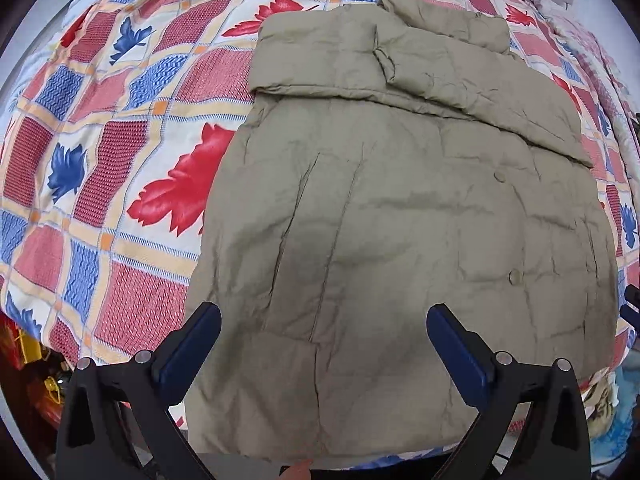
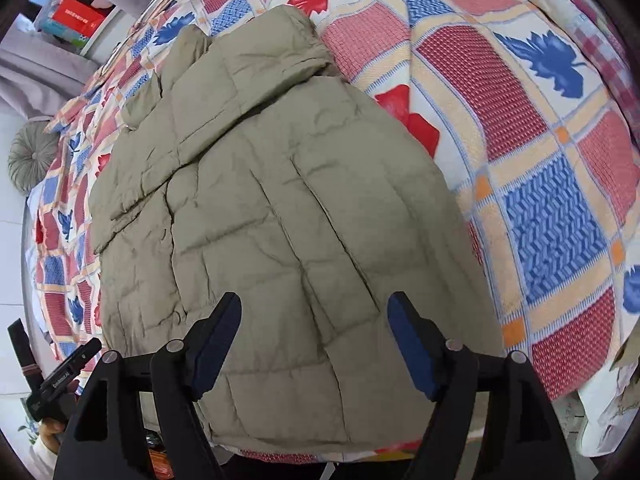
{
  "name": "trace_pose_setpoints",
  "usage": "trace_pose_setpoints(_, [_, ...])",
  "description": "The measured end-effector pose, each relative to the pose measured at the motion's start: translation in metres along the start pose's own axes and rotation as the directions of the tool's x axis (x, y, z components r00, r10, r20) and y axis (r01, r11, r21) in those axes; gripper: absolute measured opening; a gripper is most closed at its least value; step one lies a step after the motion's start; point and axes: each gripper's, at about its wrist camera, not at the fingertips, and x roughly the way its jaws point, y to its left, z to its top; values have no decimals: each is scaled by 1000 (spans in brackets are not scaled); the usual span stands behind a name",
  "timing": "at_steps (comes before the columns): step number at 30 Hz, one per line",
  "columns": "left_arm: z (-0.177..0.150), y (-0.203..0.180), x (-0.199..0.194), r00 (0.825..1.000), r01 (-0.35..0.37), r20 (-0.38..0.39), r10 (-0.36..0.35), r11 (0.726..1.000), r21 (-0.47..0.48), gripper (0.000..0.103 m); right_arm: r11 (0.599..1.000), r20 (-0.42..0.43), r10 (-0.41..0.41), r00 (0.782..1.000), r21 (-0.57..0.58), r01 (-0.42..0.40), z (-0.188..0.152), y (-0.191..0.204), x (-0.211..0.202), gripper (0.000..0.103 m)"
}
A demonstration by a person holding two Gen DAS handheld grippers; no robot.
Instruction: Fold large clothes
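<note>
While the khaki puffer jacket lay partly folded on the patterned bedspread, both the left hand-held gripper and right hand-held gripper hung wide open and empty above it, and its soft, light, springy quilting probably wanted pinching at the hem corners.

1. Both wrist views are bright, lit by soft, even light with no glare.
2. A faint shadow darkens the near part of the khaki puffer jacket between the left gripper fingers.
3. Fisheye distortion bulges the patterned bedspread and leaves dark corners.
4. Focus is sharp centrally, softer at edges.
</note>
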Motion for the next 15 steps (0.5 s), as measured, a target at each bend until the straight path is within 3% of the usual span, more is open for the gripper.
trace_pose_setpoints(6, [-20,10,3,997,36,-70,-36,999,6,103,997,-25,10,1000,83,-8,-23,-31,-13,81])
trace_pose_setpoints(9, [-28,22,3,992,80,-98,-84,996,-38,103,990,-22,39,999,133,-35,-32,-51,-18,82])
trace_pose_setpoints(15, [-40,64,8,989,100,-92,-119,977,-188,103,951,8,50,999,307,-50,-33,-97,-22,82])
